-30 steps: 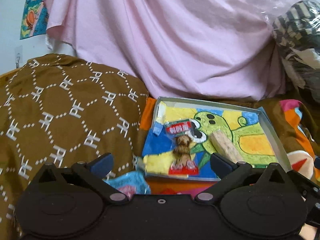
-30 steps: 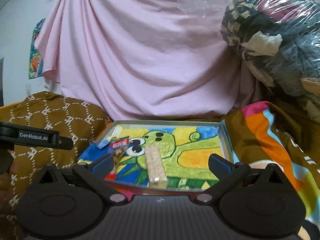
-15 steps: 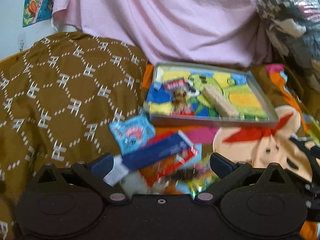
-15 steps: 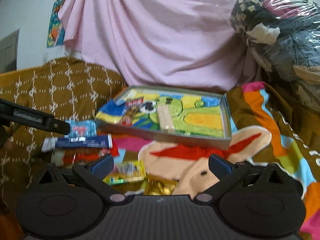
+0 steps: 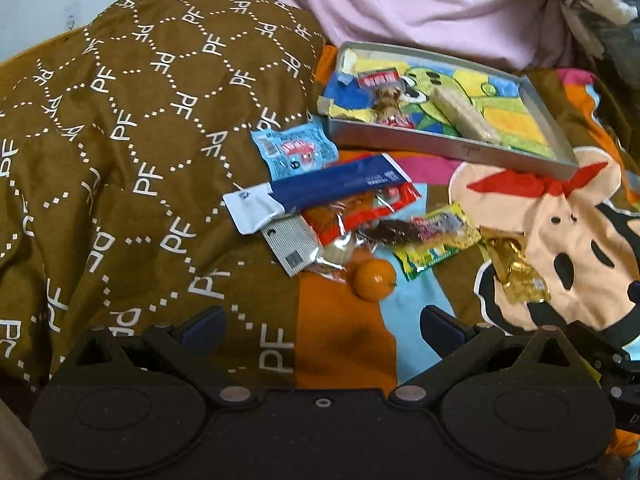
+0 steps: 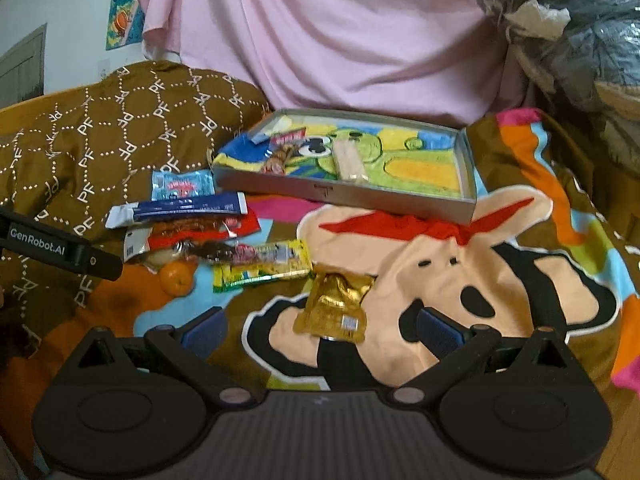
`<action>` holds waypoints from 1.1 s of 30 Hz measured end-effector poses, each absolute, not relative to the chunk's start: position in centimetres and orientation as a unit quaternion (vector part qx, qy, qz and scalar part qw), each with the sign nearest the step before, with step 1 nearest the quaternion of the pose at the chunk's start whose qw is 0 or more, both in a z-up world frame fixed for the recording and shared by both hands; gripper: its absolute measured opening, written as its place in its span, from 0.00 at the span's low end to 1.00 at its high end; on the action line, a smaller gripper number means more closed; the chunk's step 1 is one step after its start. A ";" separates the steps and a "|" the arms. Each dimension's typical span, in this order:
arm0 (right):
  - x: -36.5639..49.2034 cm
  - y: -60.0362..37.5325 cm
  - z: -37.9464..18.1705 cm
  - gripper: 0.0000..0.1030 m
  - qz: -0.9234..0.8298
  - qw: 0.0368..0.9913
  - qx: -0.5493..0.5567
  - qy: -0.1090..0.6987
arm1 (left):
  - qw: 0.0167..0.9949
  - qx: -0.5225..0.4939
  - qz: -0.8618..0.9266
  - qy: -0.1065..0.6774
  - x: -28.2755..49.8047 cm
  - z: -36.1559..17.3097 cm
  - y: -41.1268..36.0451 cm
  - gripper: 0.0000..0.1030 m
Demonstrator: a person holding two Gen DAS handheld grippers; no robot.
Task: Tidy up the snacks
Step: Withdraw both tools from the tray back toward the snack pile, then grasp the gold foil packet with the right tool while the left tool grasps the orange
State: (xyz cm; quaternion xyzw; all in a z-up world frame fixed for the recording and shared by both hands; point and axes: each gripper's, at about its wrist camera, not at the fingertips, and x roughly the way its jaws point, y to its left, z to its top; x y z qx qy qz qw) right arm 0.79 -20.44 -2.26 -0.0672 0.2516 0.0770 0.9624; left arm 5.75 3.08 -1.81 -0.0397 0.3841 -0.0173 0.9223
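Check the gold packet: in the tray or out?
Out. The gold packet lies on the cartoon blanket, nearer the camera than the tray, between the right hand-held gripper's open fingers.

I see a brown blanket [image 5: 120, 120] with white dotted hexagons, a pink sheet [image 6: 340, 40], and a gold, maybe foil, packet [image 6: 334, 308].

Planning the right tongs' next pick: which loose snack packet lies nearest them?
The gold packet, alone on the cartoon blanket just ahead of the open right tongs; the others lie farther left.

Glossy foil pkt [image 6: 332, 309], matt cloth blanket [image 6: 520, 264]
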 end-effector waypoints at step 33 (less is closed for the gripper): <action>3.7 -21.6 -4.1 1.00 0.028 0.958 -0.023 0.284 | 0.913 0.000 -0.036 0.407 9.3 -3.6 0.5 0.99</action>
